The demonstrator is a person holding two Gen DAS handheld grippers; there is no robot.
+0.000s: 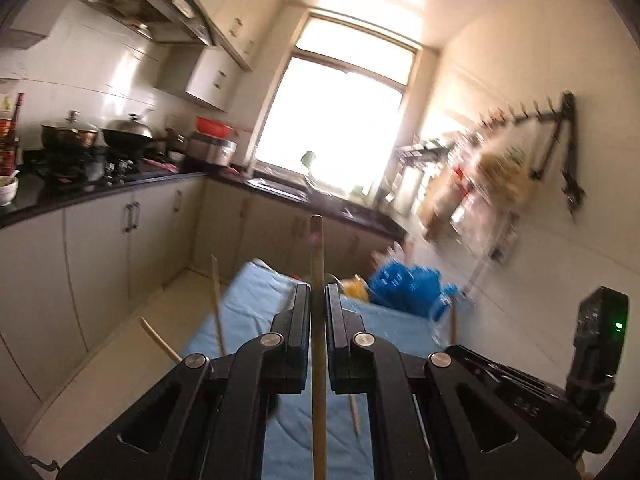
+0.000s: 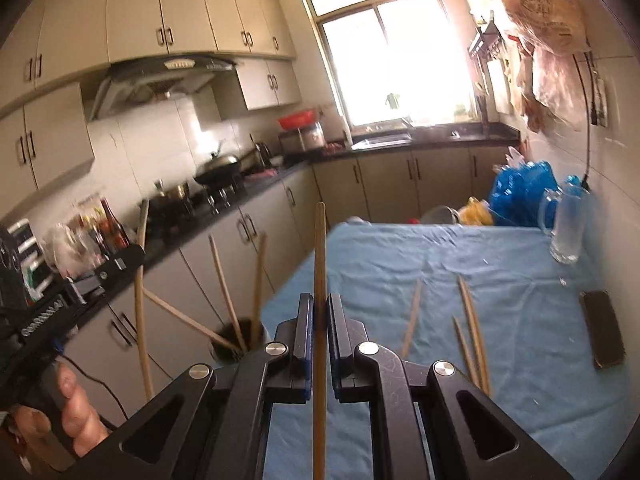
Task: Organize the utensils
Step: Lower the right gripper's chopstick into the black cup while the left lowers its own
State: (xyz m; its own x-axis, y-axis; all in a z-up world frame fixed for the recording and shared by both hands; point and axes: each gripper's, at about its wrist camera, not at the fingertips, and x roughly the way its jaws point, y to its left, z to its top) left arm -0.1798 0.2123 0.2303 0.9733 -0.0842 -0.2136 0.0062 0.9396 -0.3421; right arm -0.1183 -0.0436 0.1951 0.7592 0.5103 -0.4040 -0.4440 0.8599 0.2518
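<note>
Nearest: right gripper (image 2: 319, 312) clamped on a single chopstick (image 2: 319, 264), stick upright between the fingers, tip pointing up and away. Left gripper (image 1: 318, 298) likewise clamped on its own chopstick (image 1: 316, 252), same upright hold. Judged: mid-shaft grip keeps each stick from swinging, ready for dropping end-first into a container.

Just beyond, at near-left corner of surface (image 2: 400, 248): dark holder cup (image 2: 240, 340) already carrying several chopsticks, leaning fanned out against its rim. Left hand (image 2: 68, 408) on its handle seen at far left of right wrist view.

Middle of surface, right side: loose chopsticks (image 2: 474, 328) lying flat on blue cloth, a single one (image 2: 412, 316) just left of them, apart. Judged: still waiting for collection, so task part-way done. Dark flat phone-like object (image 2: 602, 326) near right edge.

Far end of surface: clear glass mug (image 2: 566, 224) upright by the wall, blue plastic bag (image 2: 524, 192) and something yellow (image 2: 476, 210) beside it.

Beyond: kitchen counter with pots along the left, bright window at the far wall.
</note>
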